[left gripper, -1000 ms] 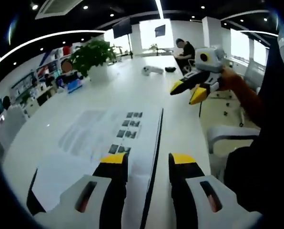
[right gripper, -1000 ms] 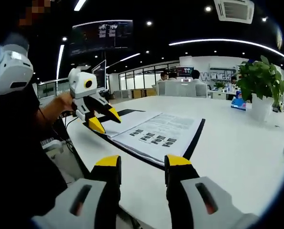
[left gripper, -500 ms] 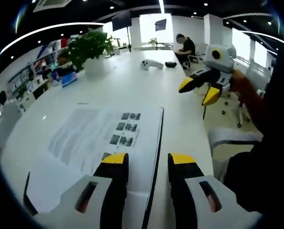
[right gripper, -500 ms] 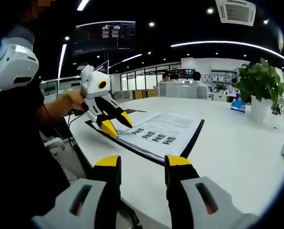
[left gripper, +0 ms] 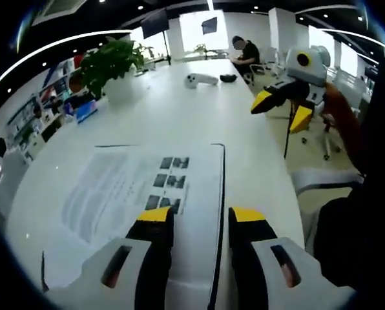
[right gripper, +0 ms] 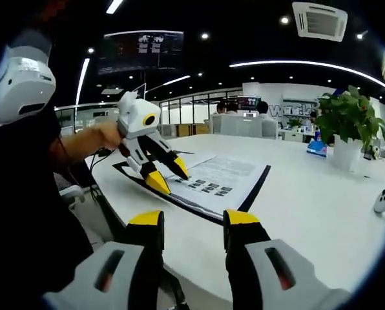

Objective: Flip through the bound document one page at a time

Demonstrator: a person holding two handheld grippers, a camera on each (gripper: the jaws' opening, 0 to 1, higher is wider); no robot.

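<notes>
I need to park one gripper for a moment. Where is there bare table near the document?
Bare table lies between the document and the plant, and on toward the white controller. A narrower strip runs between the document's dark edge and the table's near side. Above the document it is crowded: the left gripper hovers there.

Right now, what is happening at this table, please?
A person holds a gripper in each hand over a white table. A bound document lies open on it. The left gripper hovers open just above the page; the right gripper is open, off to the side. No page is gripped yet.
</notes>
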